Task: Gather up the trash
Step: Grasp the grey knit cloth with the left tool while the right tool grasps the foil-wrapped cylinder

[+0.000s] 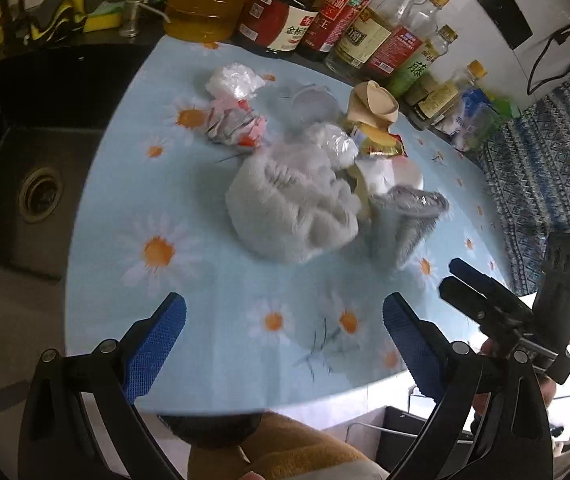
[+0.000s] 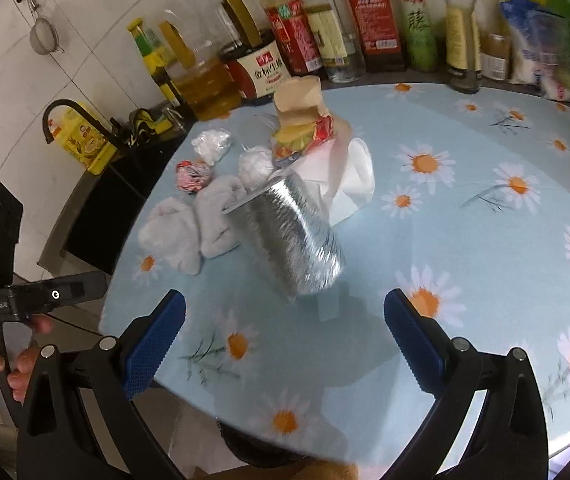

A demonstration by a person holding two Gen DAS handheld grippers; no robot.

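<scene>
Trash sits mid-tabletop [image 2: 465, 208]. Foil cup [image 2: 293, 236], at 12 o'clock from my released right gripper [image 2: 285, 344], looks light, crushable; I would grasp its rim. Left gripper [image 1: 285, 344] also released.

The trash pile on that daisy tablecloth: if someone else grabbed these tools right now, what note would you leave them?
Left hand-held gripper: open, empty, short of the pile.
Right hand-held gripper: open, empty, facing the silver foil cup.
Trash sits bunched mid-table: foil cup tipped over, grey cloth beside it, red-and-white crumpled wrapper, clear plastic wad, snack packet, white paper.
Done: nothing collected, as far as the views show.
Left: pick up every piece; no bin clearly in view.
</scene>
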